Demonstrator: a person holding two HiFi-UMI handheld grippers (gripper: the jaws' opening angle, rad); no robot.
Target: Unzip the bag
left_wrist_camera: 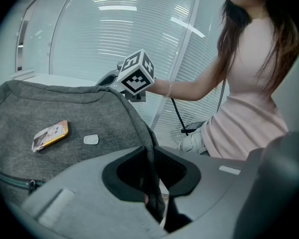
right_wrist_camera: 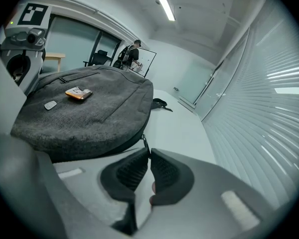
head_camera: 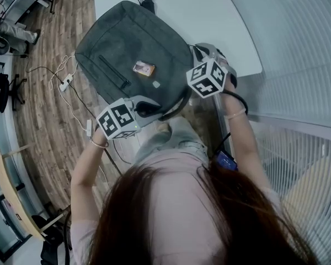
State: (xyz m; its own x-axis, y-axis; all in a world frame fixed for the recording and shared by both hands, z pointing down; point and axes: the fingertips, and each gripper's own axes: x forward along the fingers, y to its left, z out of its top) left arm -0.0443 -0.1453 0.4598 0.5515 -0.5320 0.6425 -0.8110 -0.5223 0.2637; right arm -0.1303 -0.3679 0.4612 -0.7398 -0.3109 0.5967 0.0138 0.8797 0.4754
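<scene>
- your left gripper (left_wrist_camera: 149, 151) clamps the edge of the grey fabric backpack (left_wrist_camera: 55, 106), likely to brace it.
- your right gripper (right_wrist_camera: 149, 152) is closed on the small dark zip pull (right_wrist_camera: 144, 141), ready to draw.

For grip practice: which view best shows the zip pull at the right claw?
Right gripper view: the zip pull hangs from the bag into the right claw's closed tips. Head and left gripper views hide it.

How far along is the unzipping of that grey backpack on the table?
Done: the left hand-held gripper pinches the near edge of the backpack, steadying it. In hand: the right hand-held gripper is shut on the zipper pull at the side. Left: the pull itself; no gap shows along that side, so the zip seems mostly closed.
</scene>
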